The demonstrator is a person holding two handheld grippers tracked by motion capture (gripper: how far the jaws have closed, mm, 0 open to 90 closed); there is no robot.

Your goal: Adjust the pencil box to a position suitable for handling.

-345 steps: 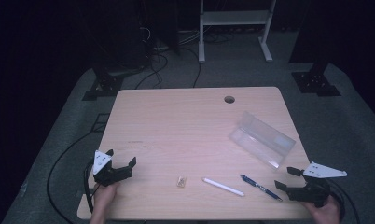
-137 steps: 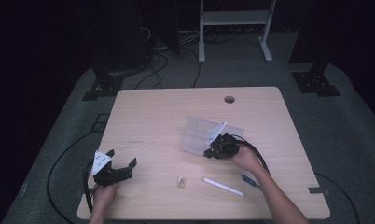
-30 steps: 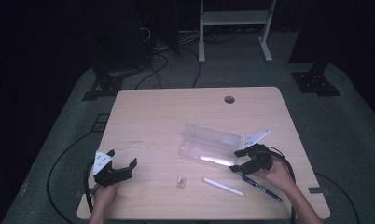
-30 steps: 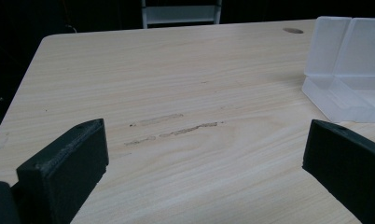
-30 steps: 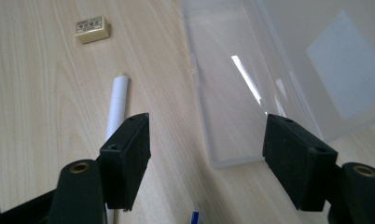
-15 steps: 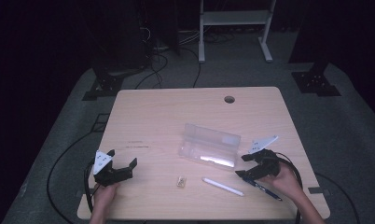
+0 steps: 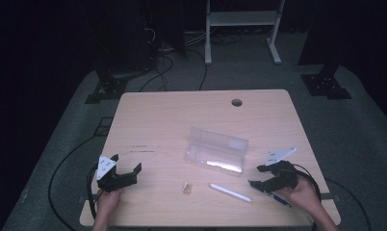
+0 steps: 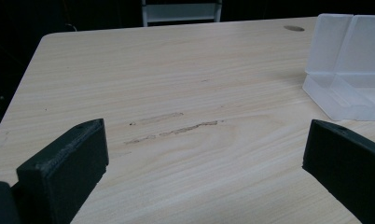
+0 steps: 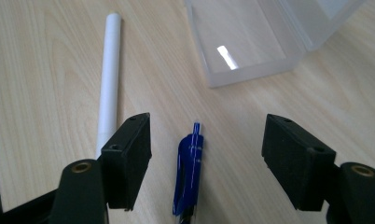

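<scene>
Down at the lower right of the high view, the right gripper is hanging over a blue pen with its jaws apart and closing a touch, the pen lying between them on the table and nothing pressing on it yet. In the right gripper view the pen is sitting low in the middle of the frame, nearer the left-hand jaw than the other. That is where I would be worrying: if the jaws are closing off-centre, one pad may be nudging the pen first and rolling it aside, and a thin round barrel could be slipping out rather than lifting. A white pen is lying just beside it, towards the lower middle of the high view, close enough to be getting knocked. At the lower left the left gripper is resting with its jaws wide and bare. A small tan bit is sitting between the two hands. Farther up, mid-frame, the clear plastic case is lying open, well reachable, nothing blocking it.
</scene>
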